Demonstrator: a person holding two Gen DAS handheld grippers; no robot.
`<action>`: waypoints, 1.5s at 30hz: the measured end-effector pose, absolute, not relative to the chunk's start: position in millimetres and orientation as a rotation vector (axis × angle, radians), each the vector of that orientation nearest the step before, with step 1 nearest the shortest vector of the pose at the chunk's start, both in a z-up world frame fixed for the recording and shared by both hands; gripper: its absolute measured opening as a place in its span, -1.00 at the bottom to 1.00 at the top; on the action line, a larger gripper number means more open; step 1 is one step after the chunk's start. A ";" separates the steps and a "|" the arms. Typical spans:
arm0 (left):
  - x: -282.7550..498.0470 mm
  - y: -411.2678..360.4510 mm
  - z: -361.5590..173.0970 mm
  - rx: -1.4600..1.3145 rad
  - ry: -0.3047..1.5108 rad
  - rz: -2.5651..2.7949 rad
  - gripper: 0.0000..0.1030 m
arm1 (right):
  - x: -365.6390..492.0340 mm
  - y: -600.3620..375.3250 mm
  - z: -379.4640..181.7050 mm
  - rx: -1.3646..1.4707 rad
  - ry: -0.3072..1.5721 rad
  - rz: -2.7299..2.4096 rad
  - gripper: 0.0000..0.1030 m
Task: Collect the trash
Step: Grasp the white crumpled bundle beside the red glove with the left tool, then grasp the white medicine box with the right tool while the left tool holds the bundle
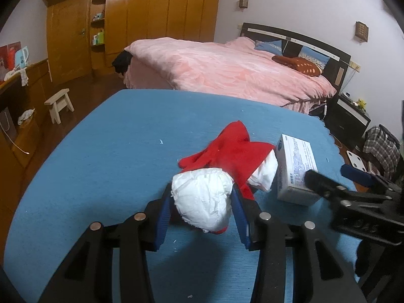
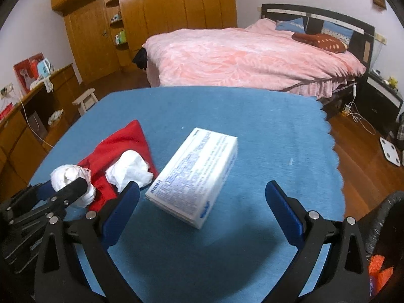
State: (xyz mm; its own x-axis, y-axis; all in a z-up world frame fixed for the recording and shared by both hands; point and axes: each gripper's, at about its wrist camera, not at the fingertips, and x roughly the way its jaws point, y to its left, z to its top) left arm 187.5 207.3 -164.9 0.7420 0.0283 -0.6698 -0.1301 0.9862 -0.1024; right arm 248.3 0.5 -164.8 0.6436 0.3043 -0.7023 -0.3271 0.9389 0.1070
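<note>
My left gripper is shut on a crumpled white paper wad, with a jaw on each side of it, just over the blue table cloth. The wad also shows in the right wrist view. A red cloth lies behind it, with a second white paper wad on its right edge. A white printed box lies on the blue cloth. My right gripper is open, its jaws wide apart on either side of the box's near end.
A pink bed stands beyond the table. Wooden wardrobes line the back wall. A small white stool stands on the floor at left. A dark basket rim with orange material sits at lower right.
</note>
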 end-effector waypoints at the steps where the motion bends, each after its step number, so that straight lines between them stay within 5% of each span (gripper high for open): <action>1: 187.2 208.3 -164.7 -0.147 0.729 0.089 -0.13 | 251.1 2.6 -166.5 -0.035 0.799 0.357 0.88; 34: 188.8 196.0 -168.8 -0.157 0.729 0.076 -0.12 | 266.5 -9.3 -180.8 -0.079 0.834 0.331 0.86; 45: 188.2 195.8 -169.3 -0.158 0.730 0.076 -0.12 | 270.5 -2.1 -187.3 -0.081 0.886 0.367 0.11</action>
